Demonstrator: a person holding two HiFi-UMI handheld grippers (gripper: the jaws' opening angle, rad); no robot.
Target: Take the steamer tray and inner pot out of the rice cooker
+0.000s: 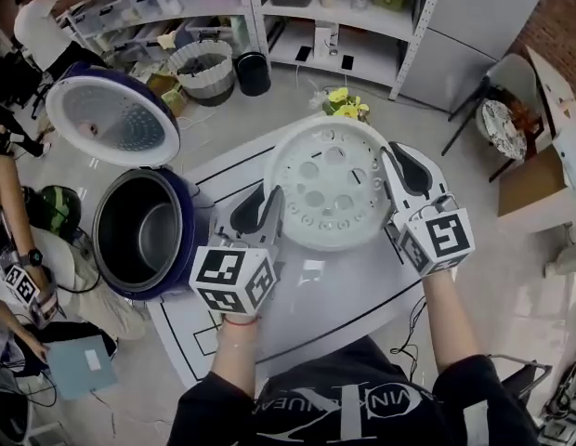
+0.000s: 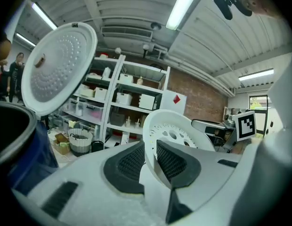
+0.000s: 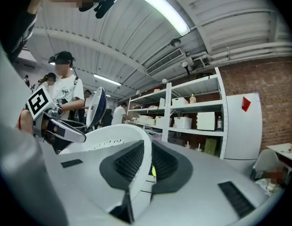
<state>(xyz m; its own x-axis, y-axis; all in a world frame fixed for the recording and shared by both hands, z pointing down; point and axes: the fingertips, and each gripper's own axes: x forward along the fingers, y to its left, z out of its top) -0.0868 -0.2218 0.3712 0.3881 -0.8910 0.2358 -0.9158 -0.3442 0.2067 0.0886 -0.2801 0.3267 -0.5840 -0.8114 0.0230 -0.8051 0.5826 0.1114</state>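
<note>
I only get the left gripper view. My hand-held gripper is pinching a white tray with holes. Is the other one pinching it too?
Observer: Yes. The right hand-held gripper is shut on the tray, on its right rim.
Operator: Is there a pot inside the cooker?
Observer: Yes. The head view shows a metal inner pot sitting in the open rice cooker.
Operator: What's under the tray?
Observer: A white table with black lines on it. The tray is to the right of the cooker.
</note>
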